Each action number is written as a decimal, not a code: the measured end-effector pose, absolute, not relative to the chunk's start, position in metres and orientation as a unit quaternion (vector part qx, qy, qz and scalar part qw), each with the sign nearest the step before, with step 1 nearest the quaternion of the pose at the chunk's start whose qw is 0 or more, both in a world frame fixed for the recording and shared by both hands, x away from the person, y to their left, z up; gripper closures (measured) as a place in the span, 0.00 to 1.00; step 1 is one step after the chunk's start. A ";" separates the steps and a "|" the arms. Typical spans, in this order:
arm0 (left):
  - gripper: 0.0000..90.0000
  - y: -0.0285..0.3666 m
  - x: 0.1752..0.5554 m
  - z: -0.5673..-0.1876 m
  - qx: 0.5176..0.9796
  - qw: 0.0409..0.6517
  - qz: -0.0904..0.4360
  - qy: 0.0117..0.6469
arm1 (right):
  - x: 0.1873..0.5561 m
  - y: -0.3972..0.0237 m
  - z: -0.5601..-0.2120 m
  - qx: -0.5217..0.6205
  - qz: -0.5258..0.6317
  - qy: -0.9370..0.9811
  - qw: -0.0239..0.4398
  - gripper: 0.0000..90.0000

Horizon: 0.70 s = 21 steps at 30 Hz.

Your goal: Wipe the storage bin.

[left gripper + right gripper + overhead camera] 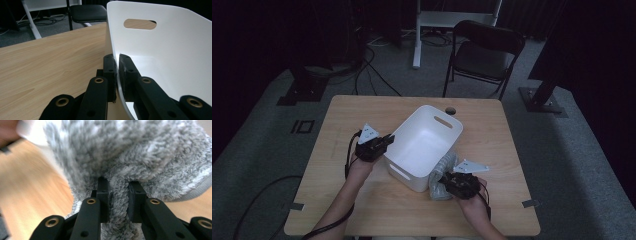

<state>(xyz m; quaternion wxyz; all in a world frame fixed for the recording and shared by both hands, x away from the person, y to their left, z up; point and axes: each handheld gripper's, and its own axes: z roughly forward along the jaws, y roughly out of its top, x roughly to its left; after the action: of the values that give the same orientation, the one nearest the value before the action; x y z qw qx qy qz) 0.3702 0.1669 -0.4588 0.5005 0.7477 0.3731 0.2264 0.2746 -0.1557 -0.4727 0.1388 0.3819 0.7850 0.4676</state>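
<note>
High view: white plastic bin (424, 145) is sitting near the middle of the wooden table (362, 210), empty as far as can be seen, a slot handle in its far wall; left gripper (382, 143) is meeting the bin's left wall at the rim; right gripper (451, 181) is working at the bin's near-right corner, against a grey fluffy cloth (443, 172) that is lying beside the bin, outside it; black folding chair (484, 52) is standing beyond the bin, off the table.

Left gripper view: left gripper (117, 72) is clamping the bin wall (160, 50), one jaw outside, one inside; it appears to be steadying the bin.

Right gripper view: right gripper (118, 195) is pinching a fold of the cloth (130, 152), pile bulging between the jaws; the bulk is hanging above them.

Step in hand, judged: cloth grasped, being brought toward the bin; next move is calling for a lift clear of the rim, carry over the opening, then release, bin kept braced.
</note>
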 end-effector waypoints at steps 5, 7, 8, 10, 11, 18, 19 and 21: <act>0.94 0.166 0.370 -0.459 0.746 0.500 0.229 0.376 | 0.252 -0.146 -0.453 0.350 0.503 0.777 0.144 0.84; 0.94 0.166 0.370 -0.458 0.747 0.496 0.230 0.378 | 0.250 -0.136 -0.456 0.339 0.496 0.786 0.148 0.84; 0.95 0.166 0.370 -0.459 0.745 0.498 0.230 0.380 | 0.250 -0.132 -0.458 0.338 0.493 0.787 0.151 0.84; 0.95 0.166 0.369 -0.459 0.745 0.501 0.227 0.377 | 0.250 -0.129 -0.461 0.337 0.493 0.786 0.158 0.84; 0.95 0.166 0.369 -0.459 0.747 0.500 0.228 0.375 | 0.250 -0.128 -0.462 0.337 0.489 0.789 0.160 0.84; 0.96 0.166 0.369 -0.459 0.749 0.499 0.225 0.374 | 0.255 -0.123 -0.479 0.350 0.466 0.798 0.150 0.84; 0.96 0.167 0.369 -0.459 0.749 0.499 0.225 0.374 | 0.255 -0.123 -0.480 0.352 0.467 0.798 0.148 0.84; 0.96 0.167 0.369 -0.459 0.749 0.499 0.226 0.373 | 0.256 -0.122 -0.482 0.350 0.459 0.802 0.154 0.84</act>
<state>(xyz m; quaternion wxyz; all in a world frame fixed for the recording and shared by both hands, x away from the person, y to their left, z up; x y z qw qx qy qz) 0.3691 0.1666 -0.4586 0.4986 0.7491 0.3735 0.2255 0.2556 -0.1215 -0.4825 0.1541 0.3505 0.8019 0.4587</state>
